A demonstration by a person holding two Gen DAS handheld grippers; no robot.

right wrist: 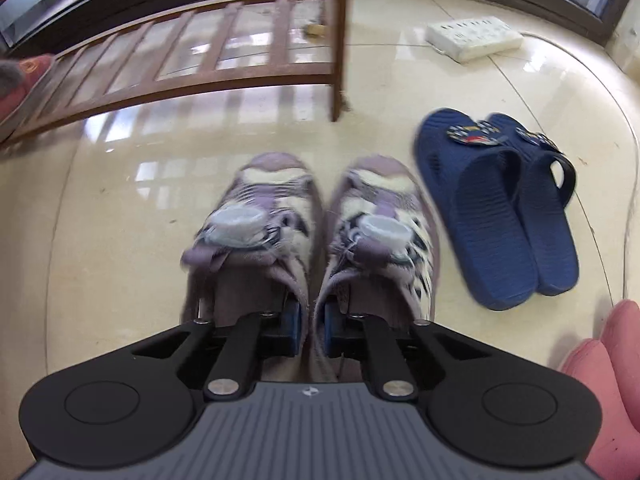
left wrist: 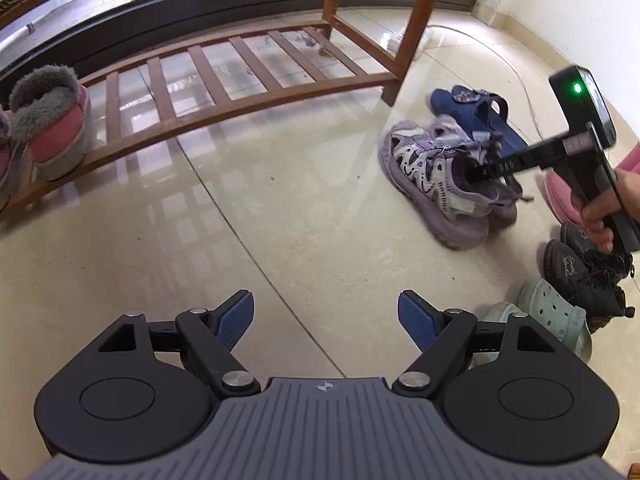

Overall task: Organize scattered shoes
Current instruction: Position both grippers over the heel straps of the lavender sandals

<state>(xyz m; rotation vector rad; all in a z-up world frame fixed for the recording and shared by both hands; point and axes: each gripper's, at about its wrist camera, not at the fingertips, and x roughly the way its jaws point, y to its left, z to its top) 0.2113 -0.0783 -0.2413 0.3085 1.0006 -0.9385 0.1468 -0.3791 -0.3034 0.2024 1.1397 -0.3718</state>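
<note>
While the right gripper (right wrist: 311, 326) pinches the touching inner collars of the two purple sneakers (right wrist: 312, 232) together, jaws nearly shut on them, the pair sits on the floor at twelve o'clock, short of the wooden rack (right wrist: 192, 52). The thin fabric grip may slip on lifting, dropping one shoe. At two o'clock lie blue slippers (right wrist: 500, 208). The left gripper (left wrist: 326, 314) hangs wide open, empty.
</note>
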